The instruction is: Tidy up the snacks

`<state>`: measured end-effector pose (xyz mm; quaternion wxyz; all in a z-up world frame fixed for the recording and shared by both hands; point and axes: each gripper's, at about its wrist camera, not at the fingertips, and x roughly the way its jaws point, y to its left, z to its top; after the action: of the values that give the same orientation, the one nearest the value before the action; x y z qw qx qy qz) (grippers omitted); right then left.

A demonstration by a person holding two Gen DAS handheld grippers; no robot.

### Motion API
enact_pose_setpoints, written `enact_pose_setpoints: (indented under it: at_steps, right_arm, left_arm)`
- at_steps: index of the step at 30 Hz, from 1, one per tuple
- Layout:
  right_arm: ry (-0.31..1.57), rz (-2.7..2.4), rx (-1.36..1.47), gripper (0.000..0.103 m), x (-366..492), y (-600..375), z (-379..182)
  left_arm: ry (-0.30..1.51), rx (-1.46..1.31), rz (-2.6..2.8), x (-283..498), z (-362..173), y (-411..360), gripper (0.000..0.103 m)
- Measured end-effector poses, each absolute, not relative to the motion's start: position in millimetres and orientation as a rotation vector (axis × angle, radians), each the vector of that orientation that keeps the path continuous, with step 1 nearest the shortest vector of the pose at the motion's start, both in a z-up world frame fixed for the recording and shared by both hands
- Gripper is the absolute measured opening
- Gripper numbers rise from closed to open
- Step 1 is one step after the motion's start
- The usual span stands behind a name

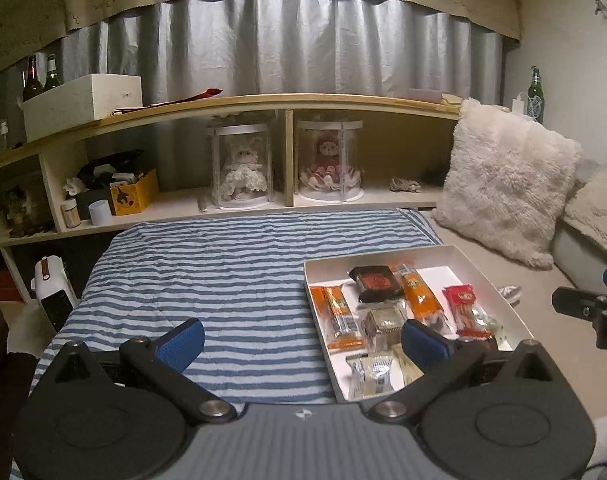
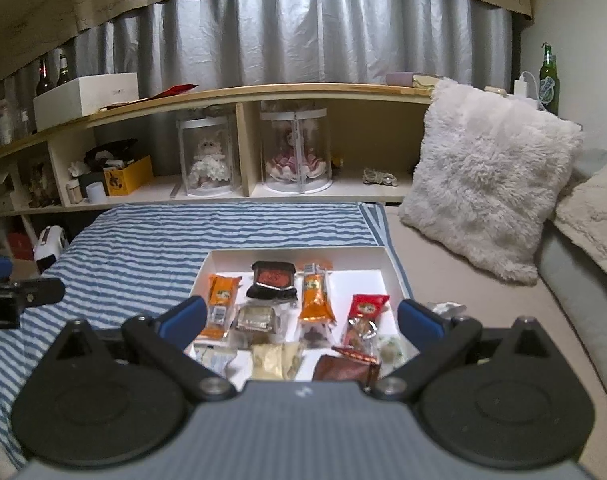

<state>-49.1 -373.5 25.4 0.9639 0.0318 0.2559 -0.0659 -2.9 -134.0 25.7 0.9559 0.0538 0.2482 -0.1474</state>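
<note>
A white shallow box lies on the striped cloth and holds several snack packets: two orange bars, a black and red pack, a red pack, a clear-wrapped brown cake, pale packs and a brown pack. My left gripper is open and empty, over the box's left edge. My right gripper is open and empty, above the box's near half.
The blue and white striped cloth covers the surface. A fluffy white pillow leans at the right. A silvery wrapper lies right of the box. Behind stands a wooden shelf with two dolls in clear cases, boxes and bottles.
</note>
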Motion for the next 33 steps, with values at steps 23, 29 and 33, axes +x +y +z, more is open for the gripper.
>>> enact_pose_setpoints:
  at_steps: [23, 29, 33]
  right_arm:
    - [0.465, -0.139, 0.012, 0.103, -80.2, -363.6, -6.9]
    - [0.479, -0.14, 0.013, 0.102, -78.5, -362.8, -12.0]
    - [0.484, -0.145, 0.014, 0.103, -76.9, -363.9, -13.9]
  left_arm:
    - [0.476, 0.106, -0.31, -21.5, -4.5, -125.8, 0.103]
    - [0.457, 0.129, -0.303, -22.5, -6.5, -126.8, 0.103]
    - [0.462, 0.125, -0.303, -21.7, -7.4, -126.3, 0.103]
